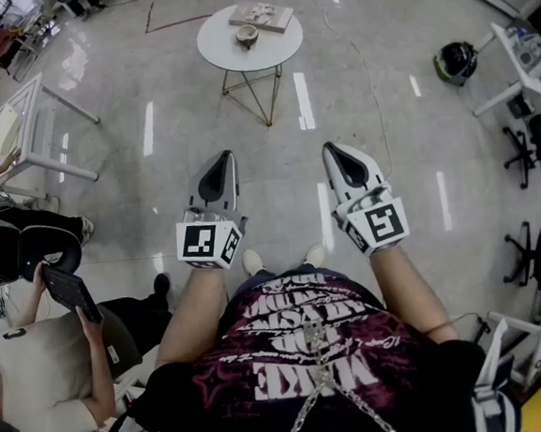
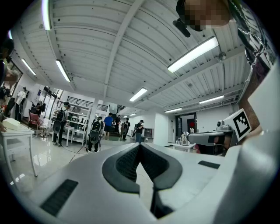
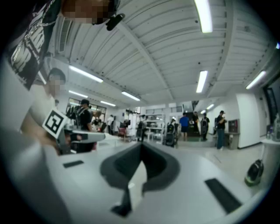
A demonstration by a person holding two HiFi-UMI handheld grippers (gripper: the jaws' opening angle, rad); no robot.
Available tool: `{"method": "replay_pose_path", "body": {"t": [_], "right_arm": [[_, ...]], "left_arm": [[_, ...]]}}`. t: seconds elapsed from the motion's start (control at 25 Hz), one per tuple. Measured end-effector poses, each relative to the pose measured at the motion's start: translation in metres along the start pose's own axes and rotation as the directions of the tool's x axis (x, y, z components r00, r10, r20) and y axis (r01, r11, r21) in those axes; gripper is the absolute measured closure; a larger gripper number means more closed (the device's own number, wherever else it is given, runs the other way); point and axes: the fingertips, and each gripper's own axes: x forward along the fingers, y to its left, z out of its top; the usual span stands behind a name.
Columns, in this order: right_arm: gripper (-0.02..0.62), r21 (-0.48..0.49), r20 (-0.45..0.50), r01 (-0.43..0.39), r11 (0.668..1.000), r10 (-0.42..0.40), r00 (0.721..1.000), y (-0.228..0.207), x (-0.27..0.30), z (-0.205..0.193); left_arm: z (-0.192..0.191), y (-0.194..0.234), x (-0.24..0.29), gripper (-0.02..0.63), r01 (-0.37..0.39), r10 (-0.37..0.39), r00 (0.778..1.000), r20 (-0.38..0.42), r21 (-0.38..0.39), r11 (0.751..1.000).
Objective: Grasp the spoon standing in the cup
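Left gripper (image 1: 223,158) & right gripper (image 1: 331,148) are both sitting closed tight, holding nothing. Only head view is showing table (image 1: 219,53) w/ cup (image 1: 248,35); gripper views are catching ceiling (image 2: 109,48).

Round white table (image 1: 275,52), black helmet (image 1: 455,61), seated person (image 1: 41,390)

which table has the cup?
The round white table straight ahead, with the cup on top; the white table at left is rectangular.

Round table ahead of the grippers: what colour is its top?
The round table top is white, best seen in the head view.
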Motion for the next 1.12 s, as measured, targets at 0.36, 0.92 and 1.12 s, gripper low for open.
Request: {"method": "replay_pose_path", "body": {"t": [0.36,0.92,1.12], "right_arm": [[0.565,0.020,-0.017,-0.002,1.000,0.002,1.000,-0.015,-0.014,-0.006],[0.565,0.043,-0.036,0.024,0.999,-0.023,0.999,-0.067,-0.055,-0.026],[0.565,0.031,-0.010,-0.014,0.999,0.015,1.000,-0.082,-0.064,-0.023]], "left_arm": [[-0.008,-0.011,-0.002,0.581,-0.004,0.003,1.000,-0.017,-0.036,0.999],[-0.023,-0.040,0.021,0.581,-0.037,0.035,0.999,-0.035,-0.045,0.998],[-0.025,-0.060,0.028,0.581,-0.065,0.063,0.998,-0.030,-0.040,0.997]]}}
